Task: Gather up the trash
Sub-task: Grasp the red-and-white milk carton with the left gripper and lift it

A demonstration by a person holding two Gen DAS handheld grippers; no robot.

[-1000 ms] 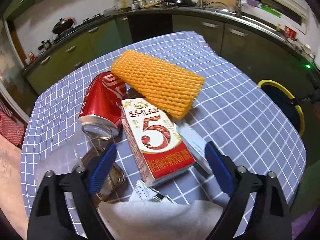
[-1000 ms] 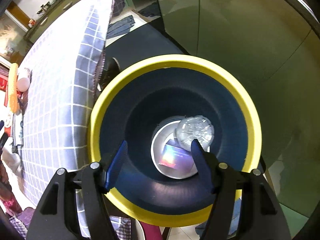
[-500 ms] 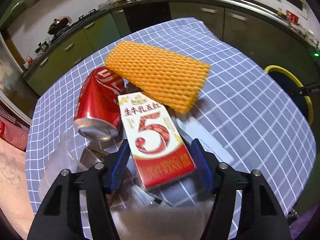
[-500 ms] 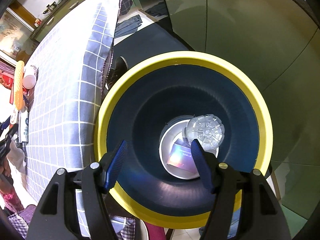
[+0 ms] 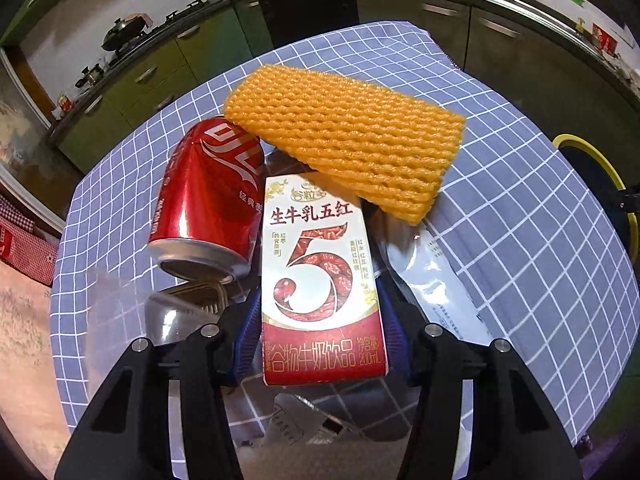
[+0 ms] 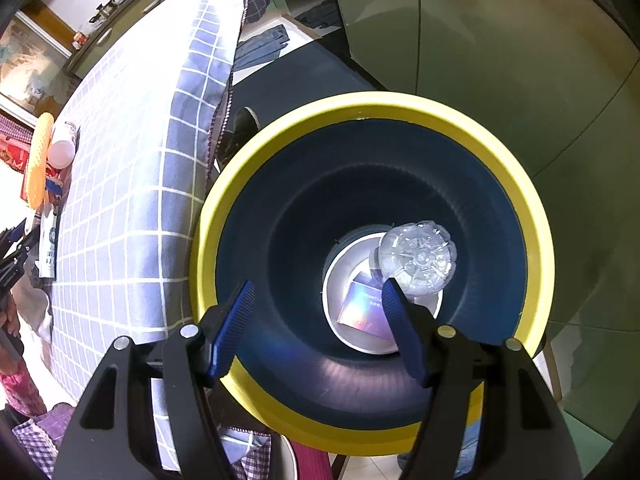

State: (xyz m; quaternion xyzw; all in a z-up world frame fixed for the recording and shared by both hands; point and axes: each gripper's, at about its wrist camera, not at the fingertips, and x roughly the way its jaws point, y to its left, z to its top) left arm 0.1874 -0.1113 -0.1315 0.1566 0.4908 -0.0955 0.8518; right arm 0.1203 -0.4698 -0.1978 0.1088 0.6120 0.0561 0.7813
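- The left tongs [image 5: 320,332] are closed on the near end of a milk carton [image 5: 320,276], one blue pad against each side. The carton lies among the trash on the checked table [image 5: 520,248].
- The right tongs [image 6: 320,320] hang open and empty over the yellow-rimmed bin [image 6: 532,216], where a clear bottle [image 6: 418,256] and a shiny packet [image 6: 362,308] already lie.
- The grip looks square; a firm hold without crushing the thin board would suit it.
- Lift straight up first: a red can [image 5: 212,200] touches the carton's left side, and an orange foam net [image 5: 348,136] overlaps its far end, so dragging could roll one and tug the other.
- A white pouch [image 5: 436,280] lies just to its right and could snag.
- Carry it over the bin before letting go.
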